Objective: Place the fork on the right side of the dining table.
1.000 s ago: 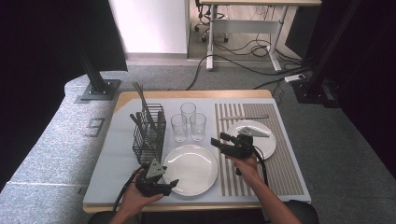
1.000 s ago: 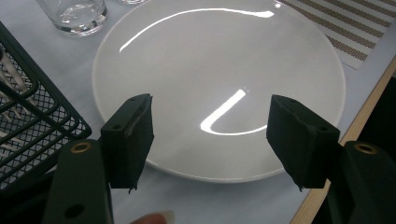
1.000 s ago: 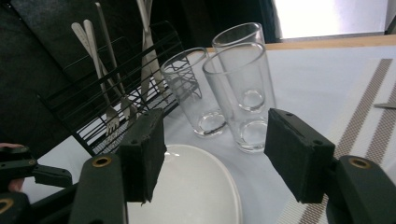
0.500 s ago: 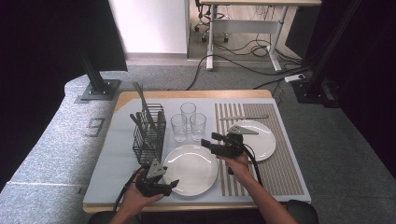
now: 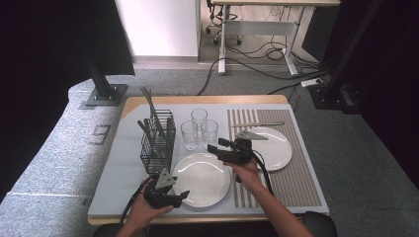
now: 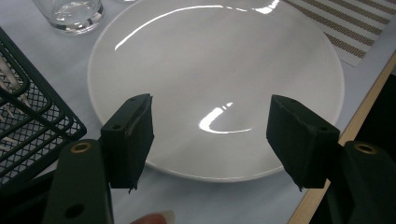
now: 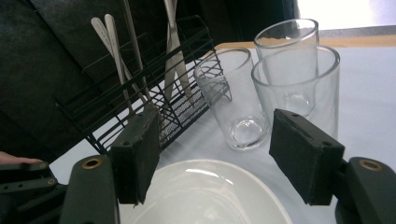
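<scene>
A white plate (image 5: 200, 177) lies at the table's front middle. My left gripper (image 5: 182, 195) rests at its near left rim, open, and in the left gripper view the jaws (image 6: 212, 135) straddle the plate (image 6: 215, 60) edge without pressing on it. My right gripper (image 5: 213, 147) hovers past the plate's far right rim and points left at three empty glasses (image 5: 200, 129). Its jaws (image 7: 222, 154) stand open after just closing a little, and nothing is between them. The glasses (image 7: 243, 98) and a black wire cutlery basket (image 7: 140, 93) lie ahead of them.
The cutlery basket (image 5: 157, 143) with several utensils stands left of the glasses. A second white plate (image 5: 274, 148) and a knife (image 5: 257, 124) lie on a striped placemat (image 5: 291, 182) at the right. The table's wooden front edge (image 6: 364, 107) runs close behind the left gripper.
My right gripper has moved left, from over the right plate to the far rim of the middle plate. The left gripper has stayed put.
</scene>
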Action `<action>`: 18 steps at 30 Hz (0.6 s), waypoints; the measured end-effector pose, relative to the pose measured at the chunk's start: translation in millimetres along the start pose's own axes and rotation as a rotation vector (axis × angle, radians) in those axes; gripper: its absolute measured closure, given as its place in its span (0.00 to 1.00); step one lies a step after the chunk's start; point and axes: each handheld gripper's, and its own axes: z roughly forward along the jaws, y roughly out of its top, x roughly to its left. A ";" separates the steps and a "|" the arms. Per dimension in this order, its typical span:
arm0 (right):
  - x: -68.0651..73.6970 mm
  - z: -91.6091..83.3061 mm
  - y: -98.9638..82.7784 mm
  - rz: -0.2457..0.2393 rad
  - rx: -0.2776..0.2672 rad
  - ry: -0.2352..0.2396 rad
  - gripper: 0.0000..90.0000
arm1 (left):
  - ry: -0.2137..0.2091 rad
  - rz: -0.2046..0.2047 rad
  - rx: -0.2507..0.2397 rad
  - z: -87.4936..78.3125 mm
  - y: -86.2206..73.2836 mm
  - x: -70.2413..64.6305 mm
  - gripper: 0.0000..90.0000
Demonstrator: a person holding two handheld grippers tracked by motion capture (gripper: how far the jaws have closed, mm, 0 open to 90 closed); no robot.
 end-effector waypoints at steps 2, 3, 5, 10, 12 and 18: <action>1.4 1.1 1.4 -0.001 -0.001 0.006 0.39 | 0.001 0.001 0.000 0.1 0.1 -0.1 0.36; 2.3 2.1 1.8 -0.001 -0.001 0.009 0.39 | 0.001 0.001 0.000 0.0 0.2 -0.1 0.36; 4.2 4.1 2.7 -0.003 0.007 0.013 0.39 | 0.001 0.001 -0.001 0.0 0.3 -0.1 0.36; 8.3 9.3 3.6 -0.011 0.013 0.026 0.40 | 0.002 0.001 0.001 0.7 0.5 0.4 0.36; 9.2 11.1 4.0 -0.015 0.013 0.030 0.41 | 0.002 0.000 0.002 0.7 0.7 0.3 0.36; 13.1 13.6 5.7 -0.020 0.011 0.046 0.43 | 0.007 -0.003 -0.003 -0.2 1.1 0.8 0.36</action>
